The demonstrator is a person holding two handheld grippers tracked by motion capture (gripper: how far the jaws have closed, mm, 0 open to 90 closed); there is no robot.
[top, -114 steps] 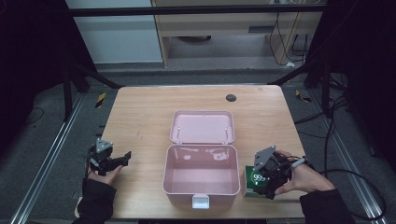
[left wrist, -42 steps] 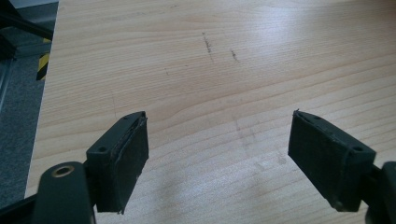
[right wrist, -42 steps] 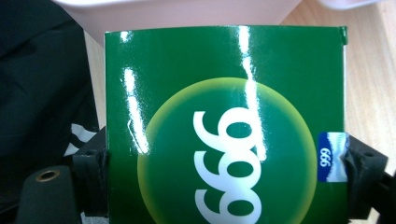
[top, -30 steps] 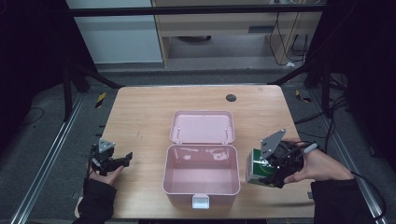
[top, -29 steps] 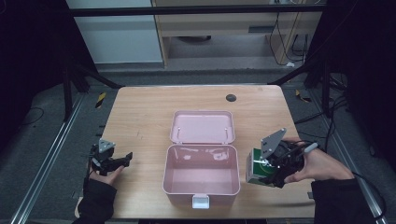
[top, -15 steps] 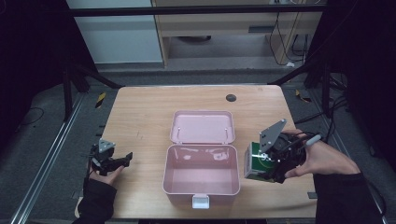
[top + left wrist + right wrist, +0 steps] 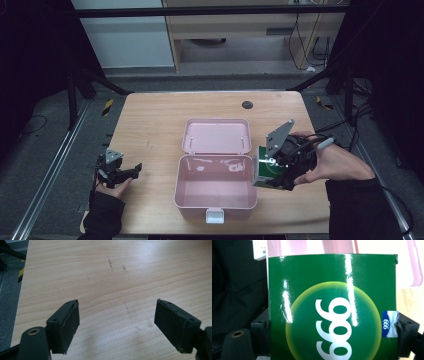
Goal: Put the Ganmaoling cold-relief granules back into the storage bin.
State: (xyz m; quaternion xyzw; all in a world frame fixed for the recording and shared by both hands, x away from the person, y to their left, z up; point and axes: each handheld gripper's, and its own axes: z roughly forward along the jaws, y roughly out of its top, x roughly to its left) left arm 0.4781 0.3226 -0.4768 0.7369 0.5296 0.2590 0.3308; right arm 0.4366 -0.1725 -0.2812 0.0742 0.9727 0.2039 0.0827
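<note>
Green carton [image 7: 270,172] hung off table [image 7: 150,120] at 3 o'clock of pink box [image 7: 216,192], at its right wall, lid [image 7: 216,135] thrown back. Right gripper [image 7: 280,170] was clamped on carton's two side edges, pads [image 7: 407,327] pressing cardboard. Looked light, stiff but crushable; glossy print, likely slippery. Judged side-edge grip low on carton sound: edges stiffer than faces. Left gripper [image 7: 125,172] sat at 9 o'clock, jaws wide, nothing between, pads [image 7: 67,325] over bare wood.

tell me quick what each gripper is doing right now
Left gripper: open, nothing between its jaws, over the table.
Right gripper: shut on the green box, beside the pink case.
</note>
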